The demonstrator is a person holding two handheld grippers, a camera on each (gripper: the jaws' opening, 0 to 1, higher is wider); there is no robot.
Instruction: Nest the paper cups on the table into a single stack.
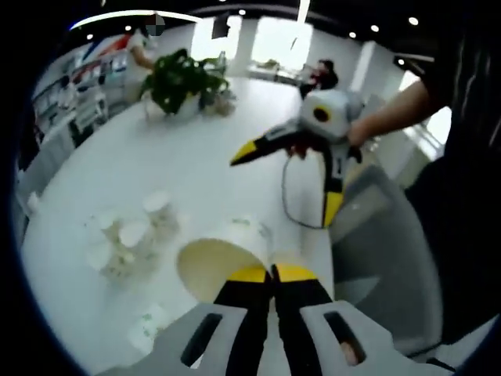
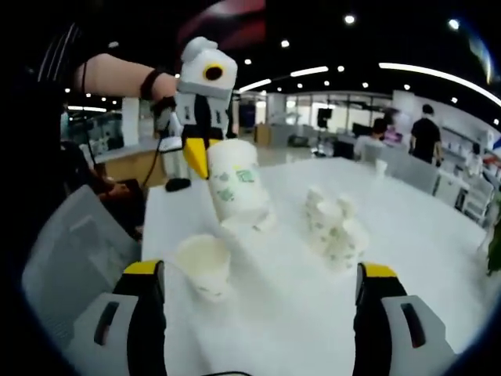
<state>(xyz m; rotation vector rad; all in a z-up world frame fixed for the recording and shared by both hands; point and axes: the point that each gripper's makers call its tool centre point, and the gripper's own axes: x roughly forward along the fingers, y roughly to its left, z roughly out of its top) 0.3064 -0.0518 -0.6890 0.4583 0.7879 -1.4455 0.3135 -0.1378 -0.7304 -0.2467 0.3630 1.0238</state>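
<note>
left gripper (image 1: 272, 274) clamped on rim of white green-printed paper cup (image 2: 235, 184), held tilted above bench (image 2: 282, 313) | right gripper (image 2: 261, 282) wide, empty | single white cup (image 2: 205, 266) upright, just below-left of held cup | cluster of white cups (image 2: 333, 223) to its right

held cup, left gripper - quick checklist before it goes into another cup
1. Grip: left gripper shut on the held cup, lifted off the table: ok.
2. Mouth direction for nesting: cup tilted, mouth toward its own camera: not ok.
3. Target: single cup stands mouth up, apart from the cluster of cups: ok.
4. Right gripper open, free to steady the target: ok.
5. Held cup over the target: cannot tell.
</note>
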